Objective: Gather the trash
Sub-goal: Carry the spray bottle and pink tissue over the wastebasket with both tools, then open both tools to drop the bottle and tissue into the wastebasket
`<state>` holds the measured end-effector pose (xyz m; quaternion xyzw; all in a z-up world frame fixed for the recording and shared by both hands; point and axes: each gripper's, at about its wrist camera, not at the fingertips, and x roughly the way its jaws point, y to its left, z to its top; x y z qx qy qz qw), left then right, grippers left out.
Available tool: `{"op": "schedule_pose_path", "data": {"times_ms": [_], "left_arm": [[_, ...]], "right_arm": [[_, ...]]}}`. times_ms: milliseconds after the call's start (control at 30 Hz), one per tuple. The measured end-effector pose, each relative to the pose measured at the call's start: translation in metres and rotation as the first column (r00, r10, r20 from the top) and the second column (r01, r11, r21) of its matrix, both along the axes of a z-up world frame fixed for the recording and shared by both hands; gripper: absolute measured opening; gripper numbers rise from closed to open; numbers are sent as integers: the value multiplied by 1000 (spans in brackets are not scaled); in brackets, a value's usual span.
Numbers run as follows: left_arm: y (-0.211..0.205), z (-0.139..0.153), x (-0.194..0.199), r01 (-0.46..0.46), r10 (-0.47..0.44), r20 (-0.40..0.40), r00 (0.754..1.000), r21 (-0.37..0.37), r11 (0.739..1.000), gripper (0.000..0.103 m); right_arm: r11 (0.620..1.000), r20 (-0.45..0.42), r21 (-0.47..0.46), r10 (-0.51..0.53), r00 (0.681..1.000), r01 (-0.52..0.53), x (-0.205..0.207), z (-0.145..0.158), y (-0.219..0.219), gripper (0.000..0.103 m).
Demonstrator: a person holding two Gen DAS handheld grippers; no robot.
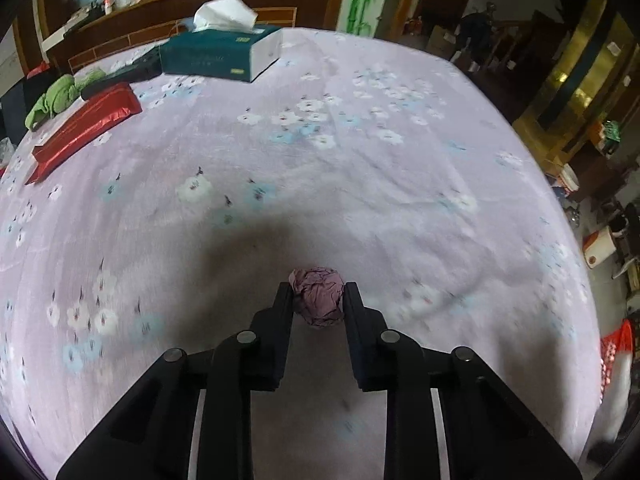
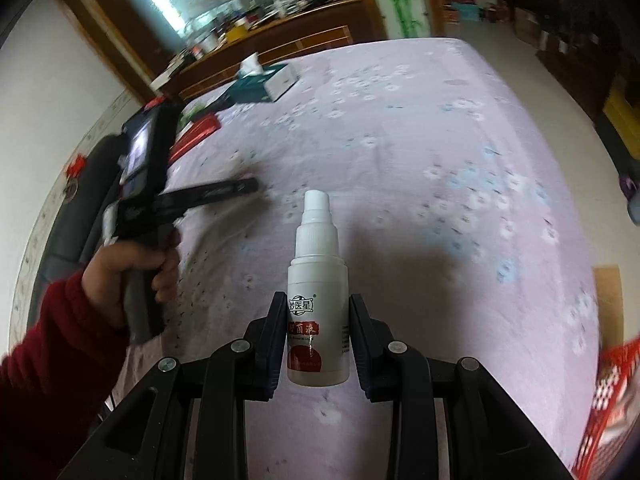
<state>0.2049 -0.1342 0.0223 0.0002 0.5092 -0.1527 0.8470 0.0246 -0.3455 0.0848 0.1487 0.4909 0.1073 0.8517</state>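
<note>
A crumpled mauve paper ball sits between the fingers of my left gripper, which is shut on it just above the flowered lilac tablecloth. My right gripper is shut on a small white spray bottle with a red label, nozzle pointing away from the camera. In the right wrist view the left gripper shows from the side at the left, held by a hand in a red sleeve; the ball is not visible there.
A teal tissue box, a red foil packet, a green cloth and a dark flat object lie at the table's far left. A red basket stands beyond the table's right edge. Cluttered wooden shelves line the back.
</note>
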Motion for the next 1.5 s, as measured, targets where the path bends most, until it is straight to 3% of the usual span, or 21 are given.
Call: {"op": "schedule_pose_path", "data": {"times_ms": [200, 367, 467, 633, 800, 900, 1033, 1133, 1167, 1200, 1267, 1400, 1500], "left_arm": [[-38, 31, -67, 152, -149, 60, 987, -42, 988, 23], [-99, 51, -129, 329, -323, 84, 943, -79, 941, 24], [-141, 59, -160, 429, -421, 91, 902, -90, 899, 24], [-216, 74, -204, 581, -572, 109, 813, -91, 808, 24], [-280, 91, -241, 679, -666, 136, 733, -100, 727, 24], [-310, 97, -257, 720, -706, 140, 694, -109, 686, 24], [-342, 98, -271, 754, -741, 147, 656, -86, 651, 24], [-363, 94, -277, 763, -751, 144, 644, -64, 643, 24], [-367, 93, -278, 760, -748, 145, 648, -57, 647, 29], [-373, 90, -279, 755, -744, 139, 653, -52, 653, 35], [-377, 87, -280, 746, -736, 136, 663, -46, 664, 52], [-372, 88, -282, 725, -715, 142, 685, -33, 688, 54], [-354, 97, -290, 704, -692, 192, 696, 11, 710, 71]], "right_arm": [[989, -15, 32, -147, 989, 147, -49, 3, -44, 32], [960, -43, 36, -278, 960, 279, -98, 0, -91, 32], [931, -42, 27, -363, 931, 364, -130, 3, -121, 32], [864, -9, 21, -503, 864, 503, -179, 18, -176, 32], [805, 29, 3, -593, 805, 593, -216, 33, -220, 32], [778, 40, 0, -627, 778, 628, -227, 36, -242, 32], [754, 36, -2, -657, 753, 657, -232, 33, -267, 32], [742, 22, -2, -670, 742, 670, -231, 28, -279, 33], [738, 16, -6, -674, 738, 675, -230, 26, -283, 33], [731, 14, -15, -682, 731, 683, -230, 24, -285, 40], [723, 22, -18, -690, 723, 691, -233, 24, -289, 45], [713, 62, -66, -696, 716, 699, -244, 34, -284, 51], [694, 83, -95, -709, 701, 713, -255, 43, -273, 63]]}}
